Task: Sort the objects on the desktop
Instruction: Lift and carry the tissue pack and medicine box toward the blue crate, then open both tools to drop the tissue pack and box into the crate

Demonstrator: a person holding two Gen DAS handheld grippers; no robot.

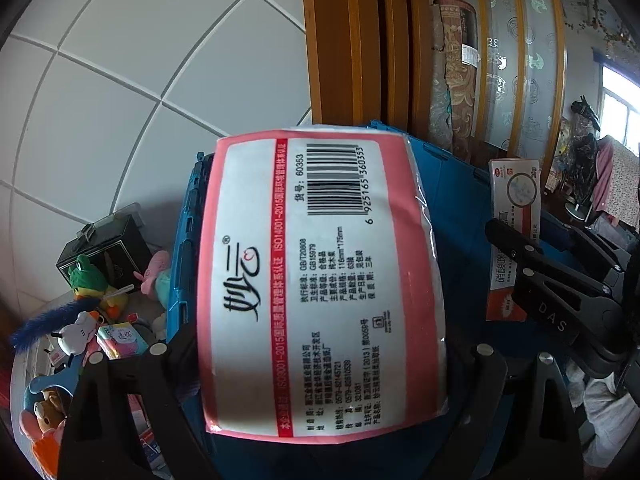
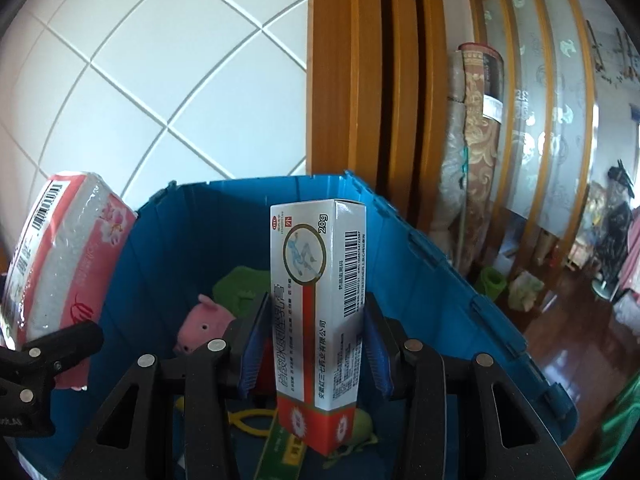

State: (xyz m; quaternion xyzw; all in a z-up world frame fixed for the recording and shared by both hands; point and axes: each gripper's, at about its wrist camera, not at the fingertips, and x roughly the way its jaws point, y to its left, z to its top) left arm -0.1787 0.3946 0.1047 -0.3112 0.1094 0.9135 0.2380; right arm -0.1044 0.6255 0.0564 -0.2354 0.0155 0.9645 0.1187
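My left gripper is shut on a pink and white tissue pack, held over the left rim of the blue bin. The pack also shows in the right wrist view at the left. My right gripper is shut on a white and red ointment box, held upright over the inside of the blue bin. The right gripper and the ointment box also show at the right of the left wrist view.
Inside the bin lie a pink pig plush, a green toy and a yellow ring. Left of the bin sit plush toys, a black box and small tissue packets. A tiled wall and wooden door frame stand behind.
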